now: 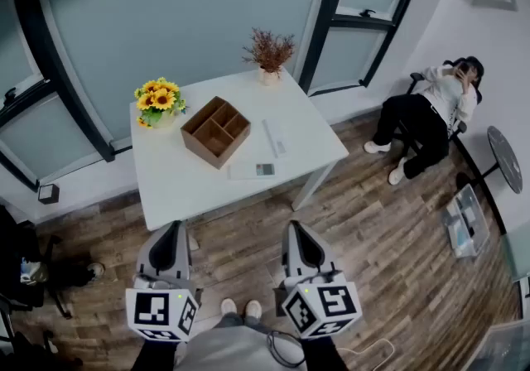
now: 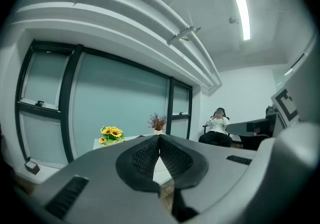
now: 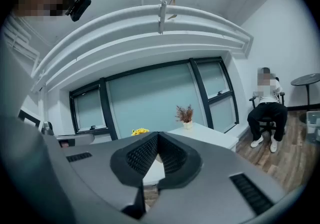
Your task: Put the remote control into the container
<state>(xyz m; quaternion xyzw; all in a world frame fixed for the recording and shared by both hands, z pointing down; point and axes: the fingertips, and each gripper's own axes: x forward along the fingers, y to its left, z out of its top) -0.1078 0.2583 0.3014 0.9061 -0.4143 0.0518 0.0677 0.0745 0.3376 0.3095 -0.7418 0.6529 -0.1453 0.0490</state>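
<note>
Head view: the long white slab (image 1: 277, 137) and short white slab (image 1: 253, 170) were too small; I couldn't tell what either was.

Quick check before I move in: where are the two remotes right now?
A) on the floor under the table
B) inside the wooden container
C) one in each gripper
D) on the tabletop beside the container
D: the long remote and the remote with a display both lie flat on the white table, outside the wooden container, whose compartments look empty.
</note>
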